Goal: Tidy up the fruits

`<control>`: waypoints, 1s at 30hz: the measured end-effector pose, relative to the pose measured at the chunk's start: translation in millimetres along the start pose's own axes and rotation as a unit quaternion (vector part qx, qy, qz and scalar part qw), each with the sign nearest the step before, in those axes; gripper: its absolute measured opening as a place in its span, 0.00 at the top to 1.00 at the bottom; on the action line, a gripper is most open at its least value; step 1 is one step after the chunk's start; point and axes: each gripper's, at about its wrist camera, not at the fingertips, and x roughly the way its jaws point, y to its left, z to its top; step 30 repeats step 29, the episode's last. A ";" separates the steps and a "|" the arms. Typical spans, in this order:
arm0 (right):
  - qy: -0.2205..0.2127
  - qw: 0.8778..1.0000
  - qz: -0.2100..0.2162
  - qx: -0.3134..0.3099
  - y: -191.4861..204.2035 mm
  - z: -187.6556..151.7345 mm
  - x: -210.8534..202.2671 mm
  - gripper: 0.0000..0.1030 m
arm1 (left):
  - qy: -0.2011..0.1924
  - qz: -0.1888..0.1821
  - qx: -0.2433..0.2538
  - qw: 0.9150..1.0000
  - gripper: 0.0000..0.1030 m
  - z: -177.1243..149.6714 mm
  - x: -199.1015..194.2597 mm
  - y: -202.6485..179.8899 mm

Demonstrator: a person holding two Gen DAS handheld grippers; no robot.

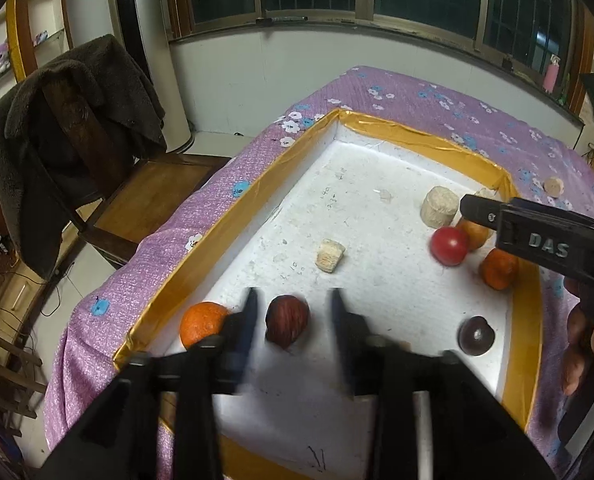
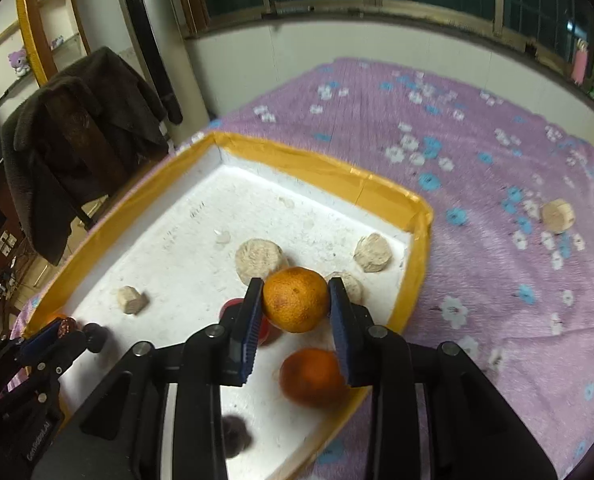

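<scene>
- right gripper [image 2: 295,300] had its fingers around the pale orange [image 2: 296,299], seemingly just touching; I'd squeeze gently, lift straight
- left gripper [image 1: 293,312] stood part-open beside the dark-red apple [image 1: 287,321], holding nothing

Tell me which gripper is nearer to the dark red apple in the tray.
Left. The left gripper straddles the dark red apple, jaws open either side. The right gripper is across the tray, around an orange.

right tool [image 2: 296,304] around orange [image 2: 296,299], white tray [image 2: 177,216], purple cloth [image 2: 497,280]
</scene>
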 end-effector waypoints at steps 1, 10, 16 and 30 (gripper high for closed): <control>-0.005 1.000 -0.002 -0.004 0.3 0.6 -0.1 0.44 | -0.010 0.004 0.002 1.000 0.41 -0.7 -5.2 -0.7; -0.070 0.997 -0.003 -0.025 -0.6 -32.1 -80.5 0.02 | -0.050 0.003 0.009 0.999 0.00 -24.9 -58.8 -5.8; -0.104 0.993 -0.024 -0.051 -16.8 -97.9 -159.6 0.00 | -0.054 -0.004 0.000 0.999 0.00 -42.1 -83.5 -13.6; -0.137 0.987 -0.014 -0.079 -11.3 -149.6 -221.9 0.00 | -0.069 -0.002 -0.004 0.998 0.00 -48.7 -111.3 -23.6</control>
